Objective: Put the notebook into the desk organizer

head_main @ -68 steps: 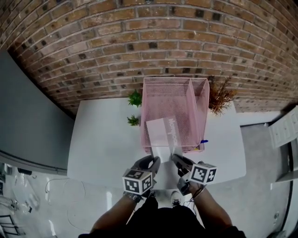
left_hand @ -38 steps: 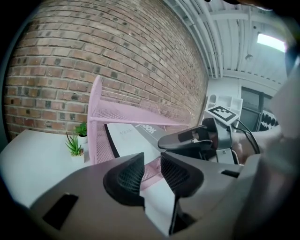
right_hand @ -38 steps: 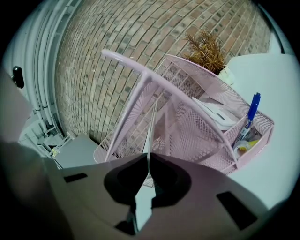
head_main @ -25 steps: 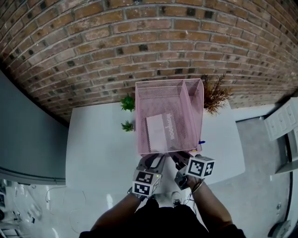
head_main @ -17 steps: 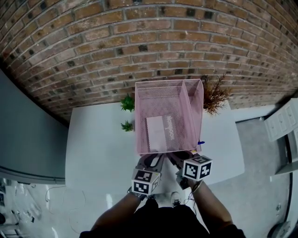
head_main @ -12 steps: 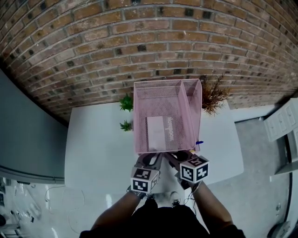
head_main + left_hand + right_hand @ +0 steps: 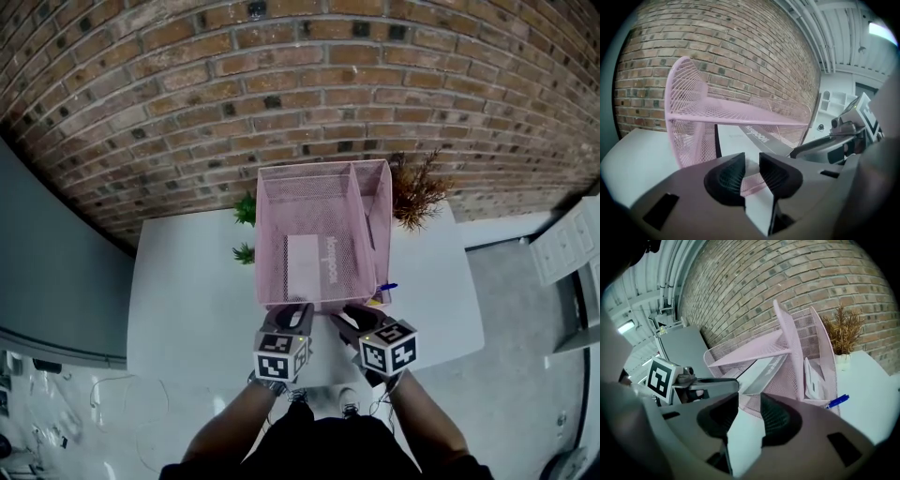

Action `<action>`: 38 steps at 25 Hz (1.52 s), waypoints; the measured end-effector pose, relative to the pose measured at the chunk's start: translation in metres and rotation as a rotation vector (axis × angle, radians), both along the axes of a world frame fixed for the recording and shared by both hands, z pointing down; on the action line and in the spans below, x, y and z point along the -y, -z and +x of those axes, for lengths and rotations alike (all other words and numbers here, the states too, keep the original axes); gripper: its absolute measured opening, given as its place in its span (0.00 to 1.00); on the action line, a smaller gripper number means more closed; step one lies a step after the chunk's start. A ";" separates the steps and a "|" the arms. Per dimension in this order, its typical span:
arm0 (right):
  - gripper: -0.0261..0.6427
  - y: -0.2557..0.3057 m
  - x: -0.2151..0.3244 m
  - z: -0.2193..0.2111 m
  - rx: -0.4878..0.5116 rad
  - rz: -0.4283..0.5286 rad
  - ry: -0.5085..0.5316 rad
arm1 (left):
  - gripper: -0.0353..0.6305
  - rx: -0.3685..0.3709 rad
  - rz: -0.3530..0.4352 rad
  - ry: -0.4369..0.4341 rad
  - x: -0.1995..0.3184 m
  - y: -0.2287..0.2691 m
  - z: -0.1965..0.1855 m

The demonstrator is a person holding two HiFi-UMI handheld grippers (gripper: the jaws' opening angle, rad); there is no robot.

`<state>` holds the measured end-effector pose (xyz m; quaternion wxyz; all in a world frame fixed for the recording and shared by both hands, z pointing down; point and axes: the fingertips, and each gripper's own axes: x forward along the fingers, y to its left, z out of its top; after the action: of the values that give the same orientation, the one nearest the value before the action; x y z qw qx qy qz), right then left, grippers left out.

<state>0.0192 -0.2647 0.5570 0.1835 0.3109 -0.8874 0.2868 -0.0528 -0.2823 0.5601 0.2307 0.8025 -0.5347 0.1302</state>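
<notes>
The notebook lies in the wide left bay of the pink desk organizer. At its near rim the right gripper has just been opening its jaws, the left gripper narrowing its own — both released, nothing clamped between them.

Left gripper and right gripper — grey shells, black-and-white marker cubes, ribbed black jaws; dark top.

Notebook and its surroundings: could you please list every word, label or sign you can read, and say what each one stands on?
"Notebook": along the cover of the notebook lying in the organizer; small, so this is a best reading.
Paper in the organizer's side compartment: a dark mark, too small to read.
Cubes: square markers only, no words.
</notes>
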 end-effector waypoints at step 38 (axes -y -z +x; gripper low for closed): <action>0.04 0.075 -0.213 -0.051 0.107 0.315 0.243 | 0.06 0.007 0.157 0.277 -0.277 0.077 -0.056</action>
<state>-0.0315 -0.0521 0.4818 0.1185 0.2106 -0.9607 0.1363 -0.1083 -0.0057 0.4834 0.1810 0.7363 -0.6494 0.0575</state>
